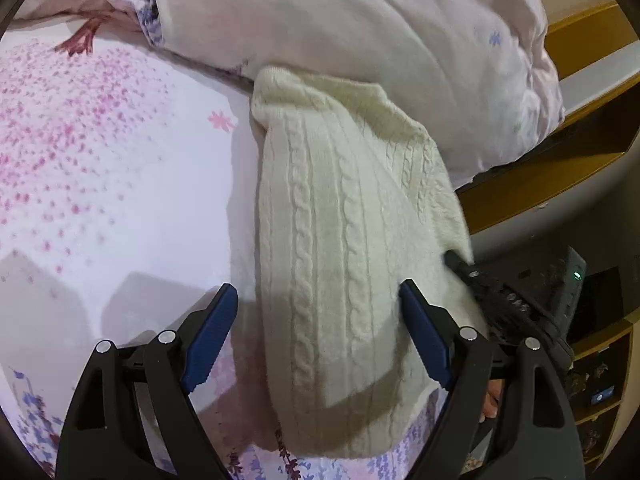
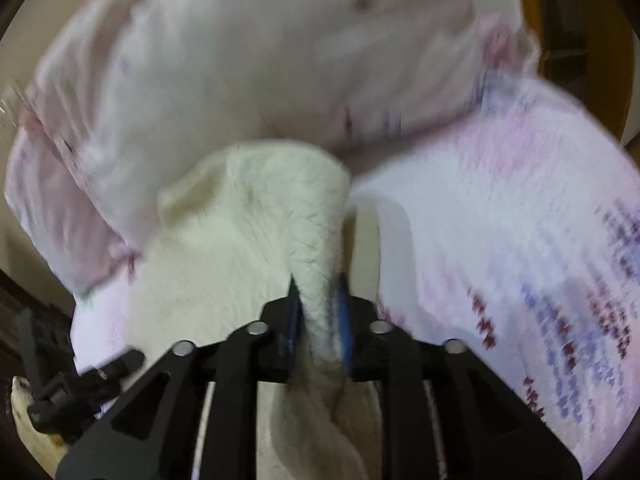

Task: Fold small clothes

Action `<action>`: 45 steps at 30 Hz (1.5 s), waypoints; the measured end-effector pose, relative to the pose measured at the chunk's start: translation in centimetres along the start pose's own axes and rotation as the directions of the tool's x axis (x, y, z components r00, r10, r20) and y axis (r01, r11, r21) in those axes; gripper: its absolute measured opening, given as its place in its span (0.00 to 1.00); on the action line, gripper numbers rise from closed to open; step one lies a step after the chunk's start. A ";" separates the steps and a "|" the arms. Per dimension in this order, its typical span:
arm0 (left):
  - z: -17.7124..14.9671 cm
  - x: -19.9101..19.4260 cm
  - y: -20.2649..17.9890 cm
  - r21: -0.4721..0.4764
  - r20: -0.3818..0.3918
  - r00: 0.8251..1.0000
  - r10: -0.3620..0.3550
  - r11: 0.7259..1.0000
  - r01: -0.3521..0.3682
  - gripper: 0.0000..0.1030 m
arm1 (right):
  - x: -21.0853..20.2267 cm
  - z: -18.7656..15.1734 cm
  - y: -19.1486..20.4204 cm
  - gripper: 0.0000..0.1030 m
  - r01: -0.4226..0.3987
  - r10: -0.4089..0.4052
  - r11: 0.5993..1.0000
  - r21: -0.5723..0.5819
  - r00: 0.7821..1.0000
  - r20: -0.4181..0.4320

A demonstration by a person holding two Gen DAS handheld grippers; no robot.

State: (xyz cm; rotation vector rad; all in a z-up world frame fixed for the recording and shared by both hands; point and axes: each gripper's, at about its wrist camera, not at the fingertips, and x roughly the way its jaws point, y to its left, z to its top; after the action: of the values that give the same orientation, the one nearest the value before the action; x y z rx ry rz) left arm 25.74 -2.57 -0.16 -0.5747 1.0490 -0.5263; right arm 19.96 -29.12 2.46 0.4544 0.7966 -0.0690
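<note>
Cream cable-knit garment (image 1: 344,216), a small sweater or similar as far as I can tell, lies lengthwise on the bed sheet (image 1: 100,152), running ahead of the left tongs (image 1: 316,304) toward the quilt (image 1: 360,28) bunched at the far end. The left tongs hang spread wide above the near part of the knit, one finger over the bare sheet and the other over the knit itself, gripping nothing. The right tongs (image 2: 318,300) are pinched tight on a raised ridge of the same garment (image 2: 256,216), which stands up between the blue pads (image 2: 344,312).

The risks from here, as I judge them:
- That view is smeared with blur, so the knit may be dragged rather than folded, skewing the panel.
- The grip seems to take a thick bunch, possibly more than one layer; the fold could then come out lumpy.
- The far end of the garment sits right against the quilt, which could snag or hide it.
- With the left tongs free, nothing pins the near end, so the whole piece may slide.

The sheet is white with pink and purple flower print. To the right of the left tongs, past the bed's edge, stand yellow wooden shelves (image 1: 580,160) and a dark device with a green light (image 1: 576,276).
</note>
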 end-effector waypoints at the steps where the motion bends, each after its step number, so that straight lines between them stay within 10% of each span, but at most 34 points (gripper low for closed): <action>1: -0.1 -0.1 0.0 0.005 0.004 1.000 0.001 1.000 -0.001 0.80 | 0.1 -0.1 -0.5 0.37 -0.006 0.006 1.000 0.028 1.000 -0.009; 3: -0.1 -0.3 0.1 -0.002 0.001 1.000 -0.006 1.000 0.006 0.80 | -0.3 -0.2 -0.9 0.70 -0.023 0.023 0.999 0.042 1.000 0.009; 5: 0.0 -0.3 0.2 -0.012 0.001 1.000 -0.017 1.000 0.017 0.80 | -0.8 -0.4 -1.6 0.78 -0.041 0.040 0.998 0.054 0.999 0.019; 10: -0.4 -0.2 -0.3 -0.012 -0.001 1.000 -0.023 1.000 0.023 0.72 | 1.5 -0.9 -2.7 0.75 -0.144 0.157 0.982 0.121 0.983 -0.099; 12: -0.5 0.1 -0.6 -0.022 -0.011 1.000 -0.029 0.999 0.029 0.65 | 1.9 -1.3 -1.6 0.39 -0.160 0.168 0.983 0.094 0.982 -0.086; 18: -0.2 -0.6 -0.3 -0.039 -0.018 0.996 -0.093 0.995 0.092 0.42 | 0.9 -2.2 0.2 0.24 -0.242 0.249 0.967 0.080 0.965 -0.085; 26: -1.3 -5.1 1.3 -0.014 0.017 0.992 -0.125 0.992 0.125 0.40 | 0.7 -4.9 3.3 0.25 -0.309 0.307 0.951 0.006 0.941 -0.142; 32: -1.1 -4.7 3.0 -0.073 -0.026 0.995 -0.100 0.993 0.098 0.57 | 0.7 -3.6 1.8 0.64 -0.285 0.290 0.956 0.066 0.952 -0.101; 38: 2.5 -5.6 2.6 -0.070 0.067 0.998 -0.020 0.997 0.025 0.72 | 1.9 0.4 0.9 0.67 -0.275 0.281 0.955 0.113 0.959 -0.041; 42: 4.5 -3.1 2.3 -0.084 0.015 1.000 -0.001 0.997 0.002 0.72 | 3.7 1.5 2.7 0.28 -0.244 0.247 0.969 0.046 0.966 -0.080; 45: 6.3 -1.3 1.5 -0.052 0.001 0.999 0.032 0.998 -0.032 0.72 | 3.7 1.9 4.4 0.17 -0.215 0.213 0.976 -0.041 0.975 -0.057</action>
State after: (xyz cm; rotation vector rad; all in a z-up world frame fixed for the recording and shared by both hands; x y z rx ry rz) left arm 31.09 0.56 2.12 -0.6037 1.0710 -0.4716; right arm 24.81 -25.56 2.60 0.4964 0.7945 0.1627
